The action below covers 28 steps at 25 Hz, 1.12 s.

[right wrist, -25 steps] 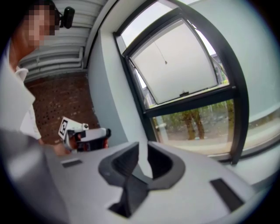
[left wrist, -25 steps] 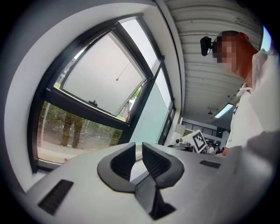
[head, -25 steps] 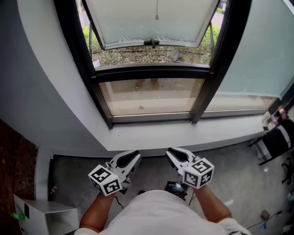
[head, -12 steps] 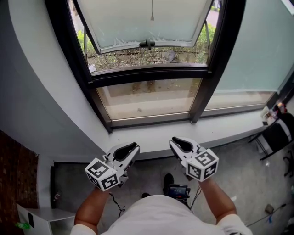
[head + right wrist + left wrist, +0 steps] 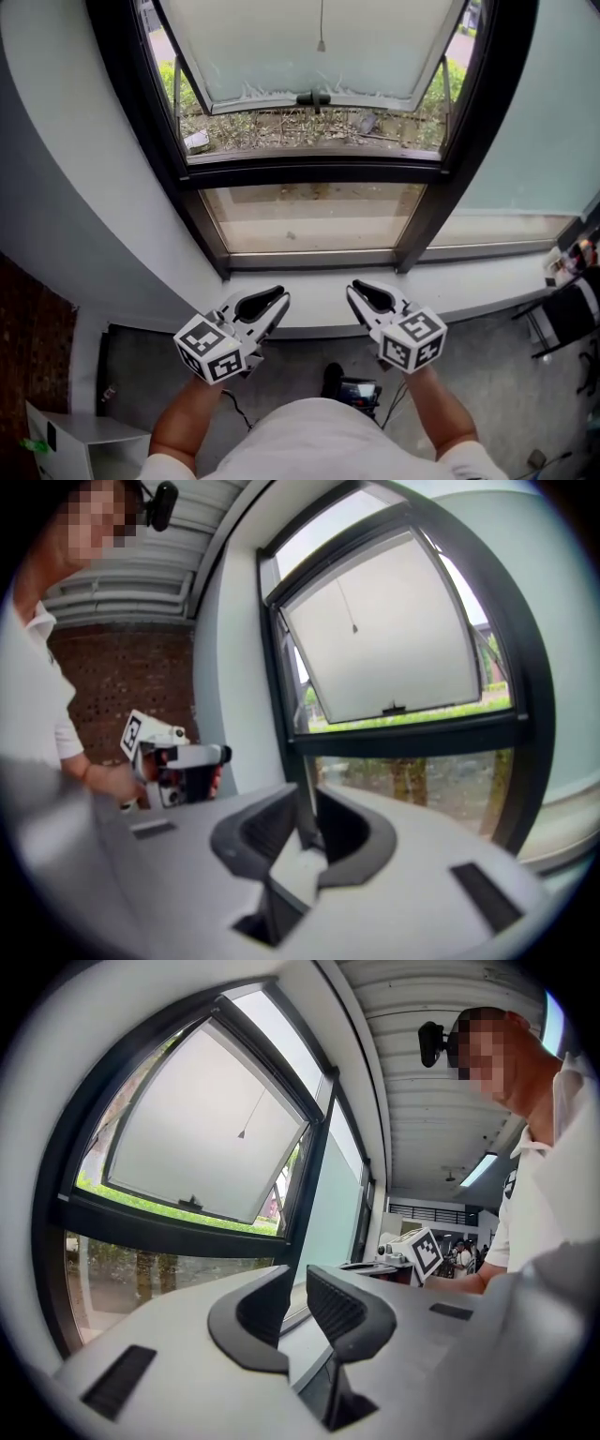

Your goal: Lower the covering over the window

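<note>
A black-framed window fills the top of the head view, its frosted upper sash tilted open. A thin pull cord with a small end weight hangs in front of that sash; the covering itself is out of sight above. The cord also shows in the left gripper view and the right gripper view. My left gripper and right gripper are side by side just short of the white sill, pointing at the window. The left jaws have just been opening a little. Both pairs stand slightly apart, with nothing between them.
A grey wall runs along the left of the window, with brick below it. On the floor are a white cabinet at bottom left, a dark device by my feet and a black chair at right.
Both grippers have moved forward toward the sill and a little upward. The left jaws have parted slightly. The window now sits larger and lower in the head view.
</note>
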### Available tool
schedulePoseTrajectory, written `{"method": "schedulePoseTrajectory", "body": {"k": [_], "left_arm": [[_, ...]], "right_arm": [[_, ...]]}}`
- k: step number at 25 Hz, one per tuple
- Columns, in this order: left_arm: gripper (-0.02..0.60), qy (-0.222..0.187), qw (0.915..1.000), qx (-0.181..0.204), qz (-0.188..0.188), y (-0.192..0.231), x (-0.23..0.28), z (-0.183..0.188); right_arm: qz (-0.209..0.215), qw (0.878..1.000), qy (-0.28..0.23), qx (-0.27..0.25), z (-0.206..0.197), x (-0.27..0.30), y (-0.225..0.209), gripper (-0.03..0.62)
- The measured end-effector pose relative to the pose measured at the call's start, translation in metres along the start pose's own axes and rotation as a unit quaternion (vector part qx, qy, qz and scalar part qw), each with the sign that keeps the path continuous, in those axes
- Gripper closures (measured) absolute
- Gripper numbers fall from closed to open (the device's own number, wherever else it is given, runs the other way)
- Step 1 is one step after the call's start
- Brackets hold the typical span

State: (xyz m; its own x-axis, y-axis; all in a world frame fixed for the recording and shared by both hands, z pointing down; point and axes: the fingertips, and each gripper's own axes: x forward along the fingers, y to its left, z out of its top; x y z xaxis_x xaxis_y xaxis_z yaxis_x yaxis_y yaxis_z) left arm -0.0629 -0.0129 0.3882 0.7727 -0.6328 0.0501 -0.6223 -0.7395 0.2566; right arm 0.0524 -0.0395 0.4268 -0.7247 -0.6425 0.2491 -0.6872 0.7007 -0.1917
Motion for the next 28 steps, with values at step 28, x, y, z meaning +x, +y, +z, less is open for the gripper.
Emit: {"method": "schedulePoseTrajectory", "body": {"k": [28], "left_arm": [[0.525,-0.039,0.9986,-0.012,0.033,0.064,0.136,0.043]], "right_arm": [[0.042,0.999,0.007,-0.003,0.051,0.066,-0.133,0.539]]}}
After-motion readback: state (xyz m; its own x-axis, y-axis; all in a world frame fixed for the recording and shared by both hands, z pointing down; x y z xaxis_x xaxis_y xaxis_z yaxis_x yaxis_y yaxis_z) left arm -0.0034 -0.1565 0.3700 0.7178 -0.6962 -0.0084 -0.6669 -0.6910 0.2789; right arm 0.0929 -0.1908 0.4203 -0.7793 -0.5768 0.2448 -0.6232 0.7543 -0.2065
